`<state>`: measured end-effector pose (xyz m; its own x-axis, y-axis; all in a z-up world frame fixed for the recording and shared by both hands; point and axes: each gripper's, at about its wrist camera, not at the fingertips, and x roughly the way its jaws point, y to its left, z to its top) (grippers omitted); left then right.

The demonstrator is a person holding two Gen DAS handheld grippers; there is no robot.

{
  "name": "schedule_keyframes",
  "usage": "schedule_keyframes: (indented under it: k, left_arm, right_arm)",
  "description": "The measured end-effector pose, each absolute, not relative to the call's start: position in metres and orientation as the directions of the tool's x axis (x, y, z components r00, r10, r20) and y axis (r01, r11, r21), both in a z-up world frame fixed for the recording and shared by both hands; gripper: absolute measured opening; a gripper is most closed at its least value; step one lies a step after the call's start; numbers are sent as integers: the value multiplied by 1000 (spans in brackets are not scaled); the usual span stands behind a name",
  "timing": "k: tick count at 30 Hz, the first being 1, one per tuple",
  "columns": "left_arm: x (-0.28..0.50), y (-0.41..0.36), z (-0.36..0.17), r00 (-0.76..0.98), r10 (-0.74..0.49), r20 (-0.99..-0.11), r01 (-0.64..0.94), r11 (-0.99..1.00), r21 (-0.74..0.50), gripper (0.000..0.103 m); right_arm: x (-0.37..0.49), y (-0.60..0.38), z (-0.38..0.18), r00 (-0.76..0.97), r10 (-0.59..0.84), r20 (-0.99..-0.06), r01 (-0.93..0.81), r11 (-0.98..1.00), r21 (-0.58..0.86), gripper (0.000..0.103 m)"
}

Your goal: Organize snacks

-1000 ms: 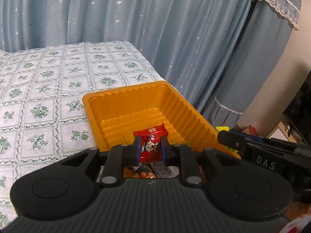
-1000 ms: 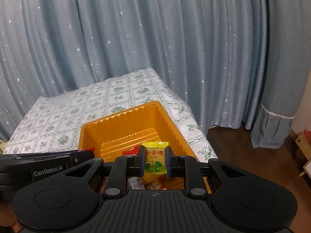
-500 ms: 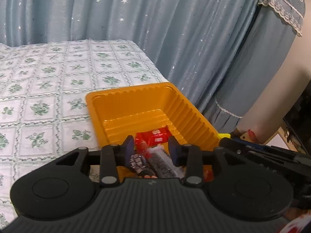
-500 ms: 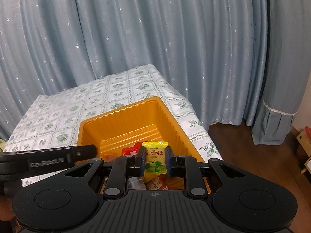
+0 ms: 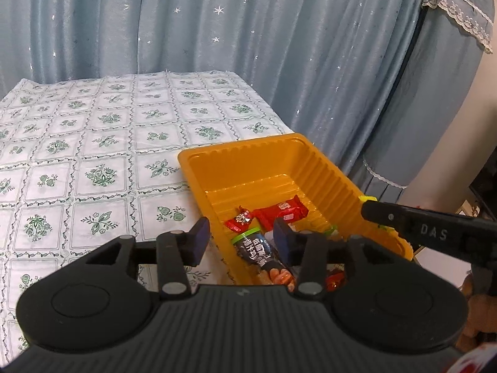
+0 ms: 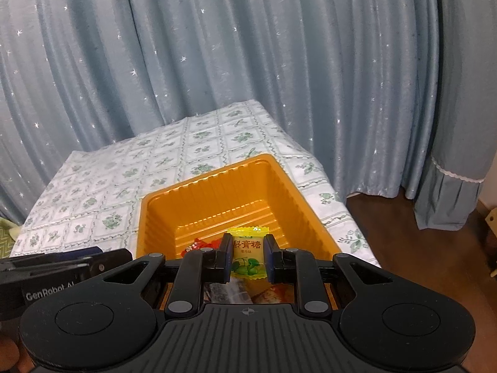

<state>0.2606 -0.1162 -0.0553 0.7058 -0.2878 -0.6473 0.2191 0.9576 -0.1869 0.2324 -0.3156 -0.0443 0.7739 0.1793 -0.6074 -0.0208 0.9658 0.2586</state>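
An orange plastic tray (image 5: 261, 155) (image 6: 198, 186) stands on the flowered tablecloth near the table's right edge. Inside lie a red snack packet (image 5: 281, 211), a small red candy (image 5: 239, 219) and a dark wrapped bar (image 5: 257, 253). My left gripper (image 5: 239, 236) hovers over the tray's near left rim, its jaws opening with nothing pinched; the snacks lie below them. My right gripper (image 6: 248, 256) is shut on a yellow candy packet (image 6: 248, 255) with green fruit print, held above the tray's near end. More wrappers lie under it.
The table (image 5: 93, 143) is covered by a white cloth with green flowers. Blue starred curtains (image 6: 248, 62) hang close behind. The table edge drops to a wooden floor (image 6: 388, 217) on the right. In the left wrist view the other gripper's black finger (image 5: 419, 230) crosses at the right.
My left gripper let go of the red snack packet, which now lies in the tray, and drew back to the left with jaws spreading. My right gripper kept still, holding the yellow packet.
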Motion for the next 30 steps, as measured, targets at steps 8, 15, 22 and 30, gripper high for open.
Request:
schedule_keyframes:
  k: [8,15,22,30]
  left_arm:
    - [262,-112,-59,701,-282,-655,211,959,-187,43]
    - [255,-108,-60,699,-270,-662,198,963,-184,52]
    - [233,-104,-51,708,-261,-656,190,965,-179,72]
    - [199,-96,-32,729,-241,-640,169,970,-173,96]
  right_arm:
    - [250,-313,-51,762,263,-591,-69,941,331,25]
    - [239,-322,-44,785,242,-570,-37,937,346,62]
    - [213,-331,-29,792,213,-572,6,935,356,62]
    - [167,-329,-5,804,185,-566,35,934,355,73]
